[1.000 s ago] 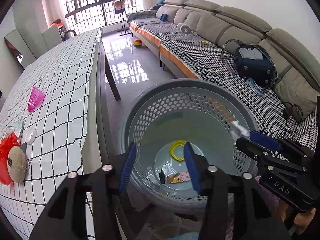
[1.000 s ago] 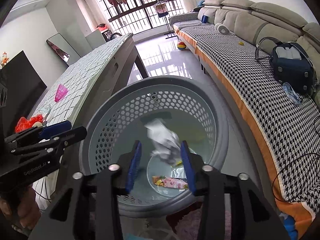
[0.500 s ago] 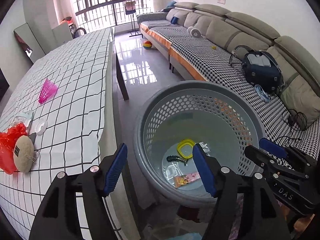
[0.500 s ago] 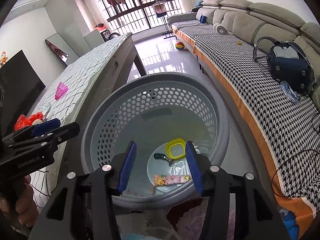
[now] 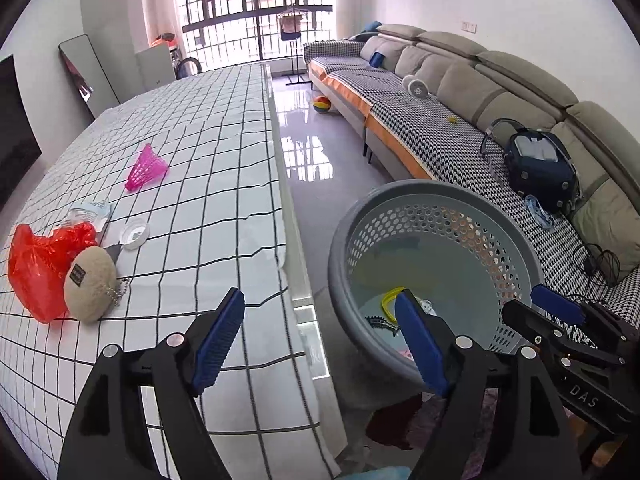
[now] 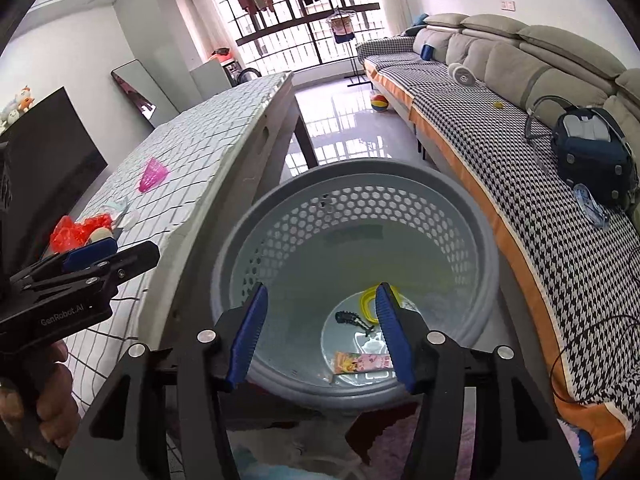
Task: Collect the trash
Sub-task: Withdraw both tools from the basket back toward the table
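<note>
Grey basket (image 6: 476, 240) now holds dropped tissue beside yellow ring (image 6: 370, 300), wrapper (image 6: 362, 361); both left gripper (image 5: 320, 338) and right gripper (image 6: 320, 334) released, empty.

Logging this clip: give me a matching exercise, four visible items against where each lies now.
Items:
1. pink shuttlecock
2. yellow ring
3. dark blue bag
4. striped ball

Places:
A. on the floor beside the sofa
B. on the sofa seat
C. on the checked tablecloth
D. at the bottom of the grey basket

Pairs: 1-C, 2-D, 3-B, 4-A
</note>
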{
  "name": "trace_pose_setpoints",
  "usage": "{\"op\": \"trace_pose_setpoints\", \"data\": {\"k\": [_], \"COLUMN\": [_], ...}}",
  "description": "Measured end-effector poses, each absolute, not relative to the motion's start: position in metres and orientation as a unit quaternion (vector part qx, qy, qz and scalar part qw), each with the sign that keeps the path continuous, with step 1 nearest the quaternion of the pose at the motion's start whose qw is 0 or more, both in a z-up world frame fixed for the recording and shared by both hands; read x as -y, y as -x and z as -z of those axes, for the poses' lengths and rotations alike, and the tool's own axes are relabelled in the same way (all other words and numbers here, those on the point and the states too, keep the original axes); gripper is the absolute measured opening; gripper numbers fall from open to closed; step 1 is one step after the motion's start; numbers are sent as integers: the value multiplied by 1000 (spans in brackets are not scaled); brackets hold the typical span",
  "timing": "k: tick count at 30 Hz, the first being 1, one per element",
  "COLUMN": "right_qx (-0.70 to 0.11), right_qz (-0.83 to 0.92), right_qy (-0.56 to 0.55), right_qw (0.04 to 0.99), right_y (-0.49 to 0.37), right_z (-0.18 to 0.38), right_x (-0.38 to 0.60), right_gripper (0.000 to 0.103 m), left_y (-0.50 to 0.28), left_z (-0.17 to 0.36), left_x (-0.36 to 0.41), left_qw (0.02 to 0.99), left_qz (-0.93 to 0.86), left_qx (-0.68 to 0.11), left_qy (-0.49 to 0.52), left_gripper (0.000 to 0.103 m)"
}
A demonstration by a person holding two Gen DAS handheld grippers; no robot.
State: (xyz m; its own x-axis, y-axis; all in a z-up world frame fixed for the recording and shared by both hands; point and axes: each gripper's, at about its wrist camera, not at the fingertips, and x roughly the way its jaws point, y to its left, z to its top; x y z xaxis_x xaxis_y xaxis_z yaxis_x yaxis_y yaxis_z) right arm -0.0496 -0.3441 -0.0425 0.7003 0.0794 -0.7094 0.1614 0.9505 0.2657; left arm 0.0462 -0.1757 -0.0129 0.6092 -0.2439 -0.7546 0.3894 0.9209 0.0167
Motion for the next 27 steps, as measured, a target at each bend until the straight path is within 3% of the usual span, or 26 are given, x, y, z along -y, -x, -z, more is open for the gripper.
{"op": "trace_pose_setpoints", "data": {"k": [27], "right_qx": [-376], "right_qz": [-83], "right_qy": [-74], "right_qw": [920], "right_y": [-8], "right_z": [9], "right_x": [201], "right_gripper": [58], "left_y": [-54], "left_z": [0], "left_x": [-2], "left_qw": [924], "left_qz": [46], "left_qx": [-378], "left_qy": [-39], "left_gripper": [76]}}
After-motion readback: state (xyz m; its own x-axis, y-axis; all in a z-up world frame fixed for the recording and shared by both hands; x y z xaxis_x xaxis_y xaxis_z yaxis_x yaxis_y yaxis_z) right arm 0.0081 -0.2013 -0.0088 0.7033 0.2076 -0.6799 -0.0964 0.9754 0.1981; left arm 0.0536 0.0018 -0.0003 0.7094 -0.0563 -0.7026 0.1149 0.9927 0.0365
